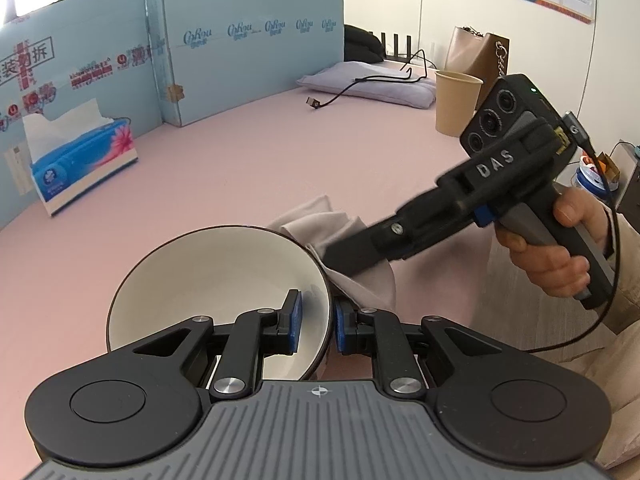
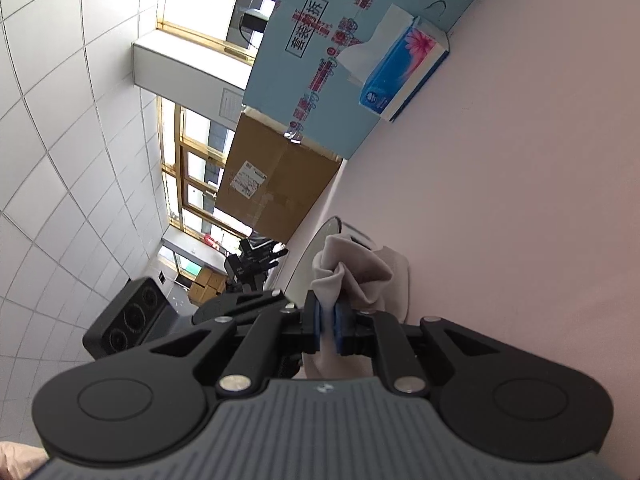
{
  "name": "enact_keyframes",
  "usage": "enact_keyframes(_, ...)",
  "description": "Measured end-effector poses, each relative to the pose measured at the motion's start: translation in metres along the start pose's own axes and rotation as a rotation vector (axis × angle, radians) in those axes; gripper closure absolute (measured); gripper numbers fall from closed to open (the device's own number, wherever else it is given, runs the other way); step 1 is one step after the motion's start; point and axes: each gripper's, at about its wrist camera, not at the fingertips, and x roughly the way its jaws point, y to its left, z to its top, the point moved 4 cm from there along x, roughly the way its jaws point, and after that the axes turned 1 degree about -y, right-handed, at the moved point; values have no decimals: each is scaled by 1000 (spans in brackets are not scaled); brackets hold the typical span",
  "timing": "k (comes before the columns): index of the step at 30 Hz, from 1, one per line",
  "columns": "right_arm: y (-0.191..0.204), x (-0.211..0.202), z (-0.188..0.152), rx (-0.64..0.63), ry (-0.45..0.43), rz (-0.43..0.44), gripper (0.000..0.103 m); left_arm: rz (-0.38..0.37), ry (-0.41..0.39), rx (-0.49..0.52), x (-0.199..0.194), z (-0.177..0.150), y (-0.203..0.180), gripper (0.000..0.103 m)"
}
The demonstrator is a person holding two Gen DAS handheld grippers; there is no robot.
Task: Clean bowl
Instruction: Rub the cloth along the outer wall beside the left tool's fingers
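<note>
A white bowl (image 1: 208,288) with a dark outside is tilted up off the pink table. My left gripper (image 1: 316,322) is shut on its right rim, one blue pad inside and one outside. A beige cloth (image 1: 320,220) is bunched against the bowl's outer right side. My right gripper (image 1: 340,258) comes in from the right, shut on that cloth. In the right wrist view the right gripper (image 2: 329,320) pinches the cloth (image 2: 352,268) between its blue pads, and the bowl's rim (image 2: 316,248) shows edge-on just behind. The left gripper body (image 2: 128,320) appears at lower left.
A blue tissue box (image 1: 80,160) stands at the left by blue foam boards (image 1: 248,40). A paper cup (image 1: 454,102), a brown bag (image 1: 476,52), a folded grey cloth (image 1: 372,84) and a black cable (image 1: 340,94) lie at the far right. A hand (image 1: 552,252) holds the right gripper.
</note>
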Motion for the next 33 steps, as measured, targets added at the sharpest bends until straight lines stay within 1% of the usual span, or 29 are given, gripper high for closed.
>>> enact_keyframes(3,-5,1,3,17,-11,-2,91,3,-3,-4,1,1,1,81)
enact_keyframes(6,-12,4,12,23,-27,-26,91,6,-7,-17,3,4,2,81)
enact_keyframes(12,-22,9,28,38,-54,-44,91,23,-14,-46,13,12,7,74)
enact_keyframes(17,-26,16,35,34,-80,-92,91,18,-16,-57,17,15,11,72)
enact_keyframes(24,-19,15,24,-74,-67,-161,93,10,-11,-51,15,13,12,73)
enact_keyframes(27,-17,9,18,-82,-61,-158,93,11,-11,-49,15,13,12,73)
enact_keyframes(33,-14,0,9,-69,-45,-117,92,8,-18,-53,14,11,12,74)
